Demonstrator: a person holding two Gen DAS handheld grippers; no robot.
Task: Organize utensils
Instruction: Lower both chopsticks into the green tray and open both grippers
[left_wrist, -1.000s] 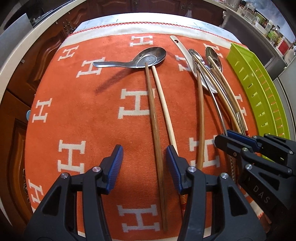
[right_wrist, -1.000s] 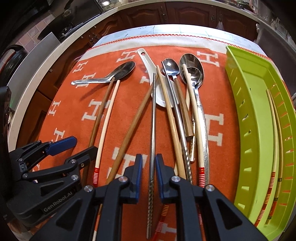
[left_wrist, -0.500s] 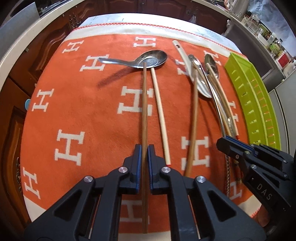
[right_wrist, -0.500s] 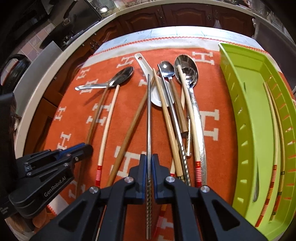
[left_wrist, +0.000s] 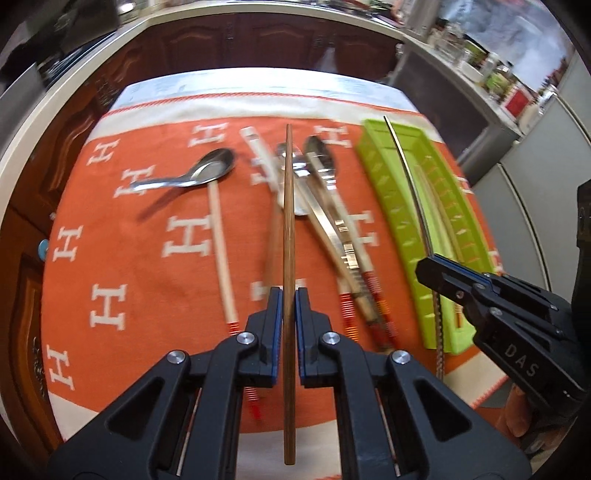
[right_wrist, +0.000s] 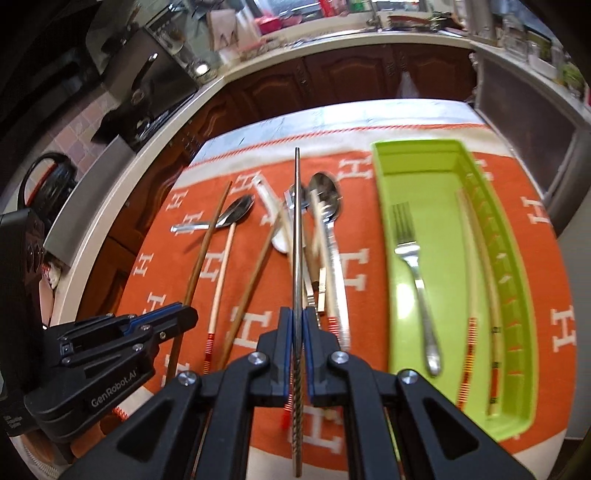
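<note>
My left gripper (left_wrist: 289, 314) is shut on a brown wooden chopstick (left_wrist: 288, 206) and holds it lifted above the orange cloth (left_wrist: 122, 236). My right gripper (right_wrist: 297, 332) is shut on a metal chopstick (right_wrist: 297, 236), also lifted; it shows in the left wrist view (left_wrist: 413, 184) over the green tray (left_wrist: 391, 206). Several spoons and chopsticks (right_wrist: 325, 236) lie in a pile on the cloth. A steel spoon (right_wrist: 225, 219) lies apart to the left. The green tray (right_wrist: 443, 280) holds a fork (right_wrist: 413, 273) and two chopsticks (right_wrist: 480, 280).
The cloth covers a small table whose far edge (right_wrist: 332, 114) faces dark wooden cabinets (right_wrist: 332, 74). A counter with clutter runs behind. A pale chopstick (left_wrist: 221, 251) and a brown one (right_wrist: 255, 273) lie loose on the cloth.
Both grippers closed on their chopsticks and lifted them off the cloth. The right one has carried the metal chopstick toward the green tray.
</note>
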